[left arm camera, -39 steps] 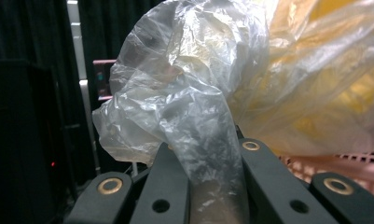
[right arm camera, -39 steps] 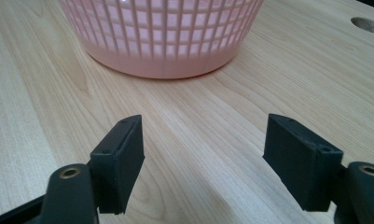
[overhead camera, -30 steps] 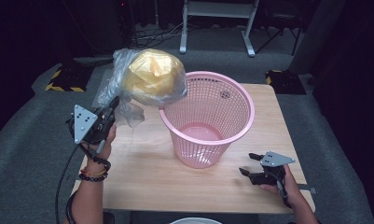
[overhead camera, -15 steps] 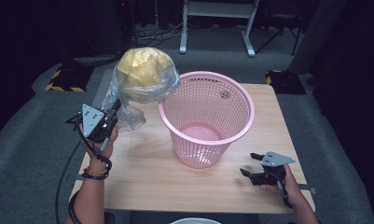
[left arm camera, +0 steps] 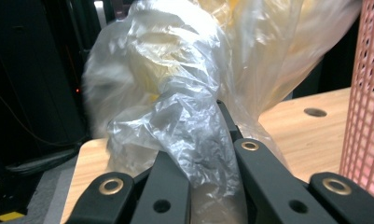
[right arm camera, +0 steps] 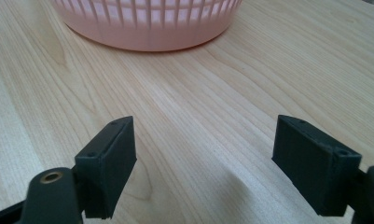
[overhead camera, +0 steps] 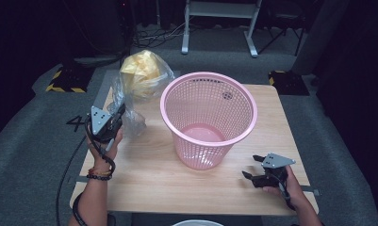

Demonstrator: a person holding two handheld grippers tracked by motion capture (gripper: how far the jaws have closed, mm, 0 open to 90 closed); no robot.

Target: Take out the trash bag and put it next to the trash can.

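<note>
A clear plastic bag with crumpled yellow material inside hangs low over the table's far left corner, left of the pink mesh basket. My left gripper is shut on the bag's gathered neck. In the left gripper view the film bunches between the black jaws of the left gripper, and the basket wall is at the right. My right gripper rests at the front right of the table, open. Its jaws have just been opening, with nothing between them; the basket base is ahead.
The wooden table has a small round hole near the basket. A white rim shows at the front edge. Grey floor surrounds the table, with a black-and-yellow striped block at the left and white furniture legs behind.
My left gripper has come down and toward the left, bringing the bag from beside the basket's rim to low over the table's left side. The right hand stayed in place.
</note>
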